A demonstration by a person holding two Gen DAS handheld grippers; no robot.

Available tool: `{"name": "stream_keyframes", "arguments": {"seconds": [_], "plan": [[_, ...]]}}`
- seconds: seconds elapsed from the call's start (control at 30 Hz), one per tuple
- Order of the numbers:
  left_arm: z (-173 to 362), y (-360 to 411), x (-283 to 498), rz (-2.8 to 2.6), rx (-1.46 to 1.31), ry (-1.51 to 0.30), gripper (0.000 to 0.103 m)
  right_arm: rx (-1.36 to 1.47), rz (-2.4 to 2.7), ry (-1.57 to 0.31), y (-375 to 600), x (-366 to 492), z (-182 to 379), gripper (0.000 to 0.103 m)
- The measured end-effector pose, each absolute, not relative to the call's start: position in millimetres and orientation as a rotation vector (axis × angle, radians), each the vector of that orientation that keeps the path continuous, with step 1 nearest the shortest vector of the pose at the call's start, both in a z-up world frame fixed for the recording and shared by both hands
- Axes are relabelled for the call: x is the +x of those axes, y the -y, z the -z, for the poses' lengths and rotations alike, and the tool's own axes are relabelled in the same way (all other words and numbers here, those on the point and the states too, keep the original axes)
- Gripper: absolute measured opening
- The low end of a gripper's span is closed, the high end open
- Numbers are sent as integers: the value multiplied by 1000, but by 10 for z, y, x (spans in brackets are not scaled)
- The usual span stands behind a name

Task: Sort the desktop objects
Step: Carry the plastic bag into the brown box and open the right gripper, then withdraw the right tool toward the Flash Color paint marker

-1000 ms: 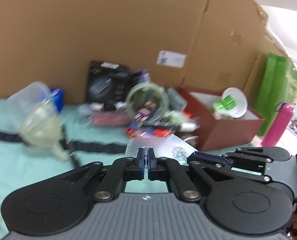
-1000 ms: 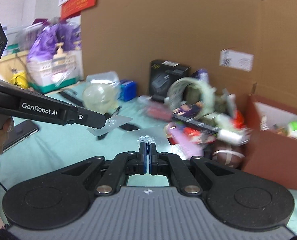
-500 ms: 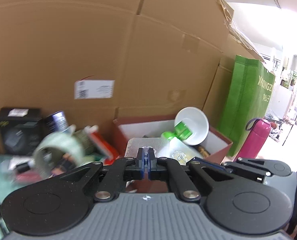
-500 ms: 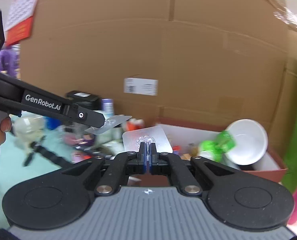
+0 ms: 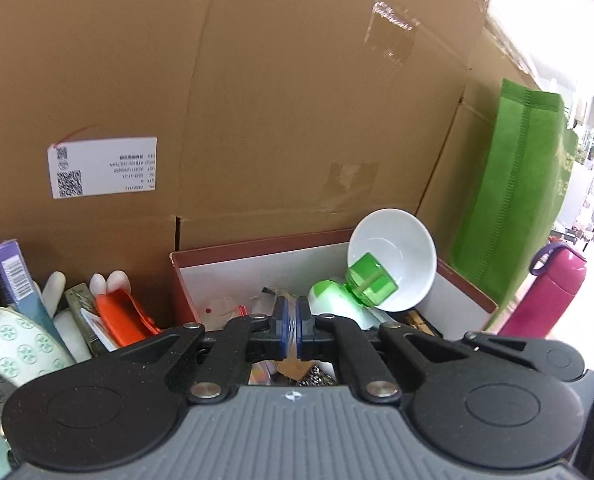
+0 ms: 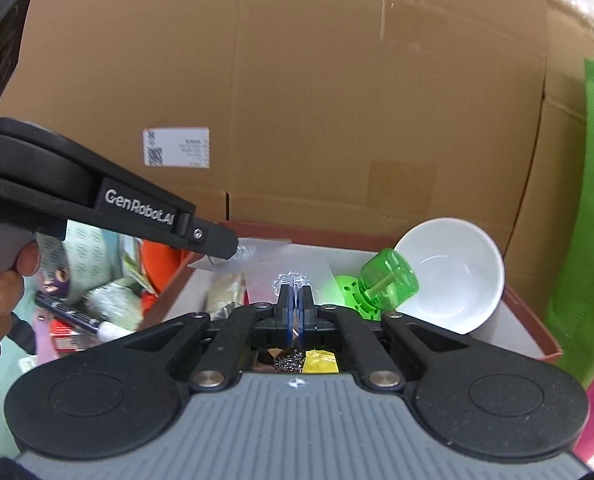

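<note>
Right wrist view showed both grippers, a second before over the teal mat, had swung right above the red box (image 6: pixel 529 330), left gripper (image 6: pixel 233 250) and right gripper (image 6: pixel 295 312) each pinched on a clear sheet (image 6: pixel 257 258), ready to drop.
</note>
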State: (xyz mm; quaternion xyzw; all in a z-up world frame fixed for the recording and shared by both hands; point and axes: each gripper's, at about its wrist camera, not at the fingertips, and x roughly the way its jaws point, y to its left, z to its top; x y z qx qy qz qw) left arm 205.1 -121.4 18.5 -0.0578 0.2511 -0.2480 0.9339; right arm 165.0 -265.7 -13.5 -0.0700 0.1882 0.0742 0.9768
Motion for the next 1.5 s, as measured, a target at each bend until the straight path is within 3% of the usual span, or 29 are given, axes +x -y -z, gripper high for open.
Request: {"name": "stream_keyframes", "arguments": {"seconds": [0.03, 0.07, 0.13, 0.23, 0.27, 0.33, 1.13, 1.5], "plan": [[-168, 1195, 2063, 506, -134, -522, 25, -146, -145, -399, 2651, 1690, 167, 6], [-154, 1158, 2057, 509, -160, -532, 61, -163, -136, -409, 2632, 1702, 193, 23], [-136, 1073, 1989, 500, -226, -506, 91, -198, -128, -378, 2603, 1646, 218, 51], [-130, 1012, 1853, 503, -218, -451, 92, -238, -113, -344, 2562, 1566, 232, 69], [-126, 1015, 1833, 494, -205, -459, 92, -237, -98, -339, 2551, 1562, 225, 84], [-111, 1013, 1791, 478, -189, -470, 93, -220, -87, -338, 2554, 1551, 203, 97], [-61, 842, 1212, 373, -56, -498, 95, -122, -127, -421, 2298, 1033, 147, 97], [235, 388, 770, 318, -105, -551, 95, -145, -316, -454, 1848, 656, 256, 97]]}}
